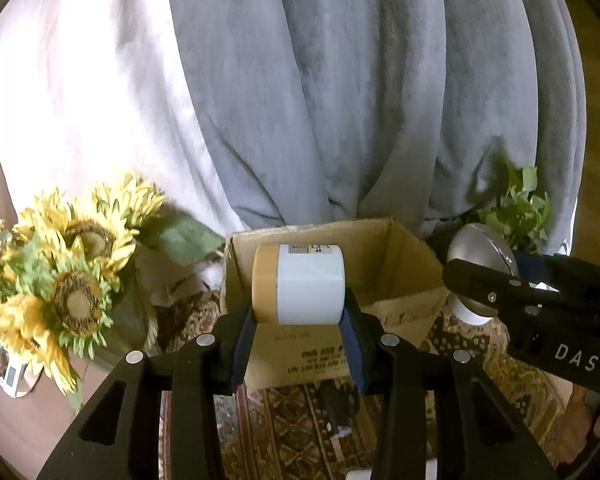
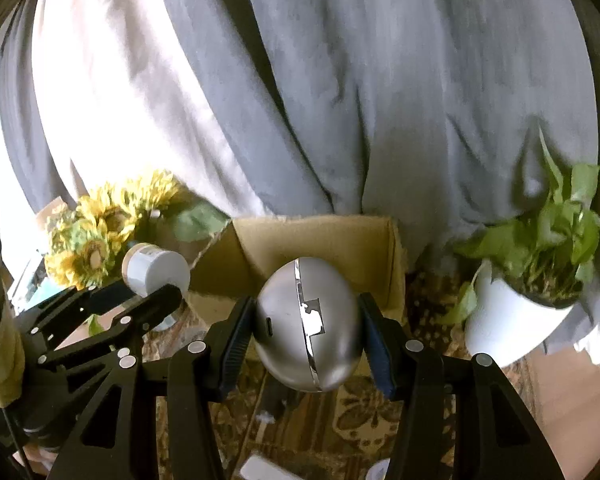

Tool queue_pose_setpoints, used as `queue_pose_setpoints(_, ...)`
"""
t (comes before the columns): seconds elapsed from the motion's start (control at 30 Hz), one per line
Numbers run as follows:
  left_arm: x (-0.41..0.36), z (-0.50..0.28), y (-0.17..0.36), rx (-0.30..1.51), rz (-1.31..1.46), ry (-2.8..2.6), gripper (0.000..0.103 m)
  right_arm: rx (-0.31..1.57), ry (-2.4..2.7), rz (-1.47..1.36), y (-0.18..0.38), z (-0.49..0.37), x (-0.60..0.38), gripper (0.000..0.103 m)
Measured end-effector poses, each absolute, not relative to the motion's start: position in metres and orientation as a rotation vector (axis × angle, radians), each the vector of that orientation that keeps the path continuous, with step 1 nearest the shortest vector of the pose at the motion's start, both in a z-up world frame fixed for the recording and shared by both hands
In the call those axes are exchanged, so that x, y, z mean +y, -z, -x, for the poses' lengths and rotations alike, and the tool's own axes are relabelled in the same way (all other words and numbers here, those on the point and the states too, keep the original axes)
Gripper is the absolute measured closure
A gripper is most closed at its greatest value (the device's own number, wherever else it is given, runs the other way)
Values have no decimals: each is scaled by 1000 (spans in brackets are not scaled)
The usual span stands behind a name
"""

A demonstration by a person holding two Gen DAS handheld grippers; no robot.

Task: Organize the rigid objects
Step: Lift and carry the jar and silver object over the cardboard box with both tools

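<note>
My left gripper [image 1: 299, 312] is shut on a white jar with a tan lid [image 1: 300, 288], held on its side above the open cardboard box [image 1: 404, 276]. My right gripper [image 2: 306, 324] is shut on a silver egg-shaped device [image 2: 306, 322] with a chrome seam, held in front of the same box [image 2: 320, 240]. In the right wrist view the jar [image 2: 156, 272] and the left gripper [image 2: 140, 300] show at the left. In the left wrist view the silver device [image 1: 480, 256] and the right gripper [image 1: 496, 292] show at the right.
Yellow sunflowers [image 1: 68, 264] stand left of the box. A green plant in a white pot [image 2: 512, 316] stands to its right. Grey and white curtains [image 1: 340, 100] hang behind. A patterned rug [image 1: 300, 420] with small items lies below.
</note>
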State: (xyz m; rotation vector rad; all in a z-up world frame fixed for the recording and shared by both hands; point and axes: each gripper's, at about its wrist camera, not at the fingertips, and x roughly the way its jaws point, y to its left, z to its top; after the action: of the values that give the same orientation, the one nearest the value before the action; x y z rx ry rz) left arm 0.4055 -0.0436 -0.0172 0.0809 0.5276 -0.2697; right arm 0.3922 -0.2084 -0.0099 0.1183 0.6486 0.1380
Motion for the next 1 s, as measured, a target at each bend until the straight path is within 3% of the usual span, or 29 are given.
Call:
queue_pose_setpoints(0.5, -47, -447, 1, 507, -103, 262, 63, 609, -143, -104, -3, -432, -210, 50)
queue_pose_setpoints(1.0, -57, -510, 17, 625, -113, 274, 63, 698, -172, -119, 16, -487, -212, 50)
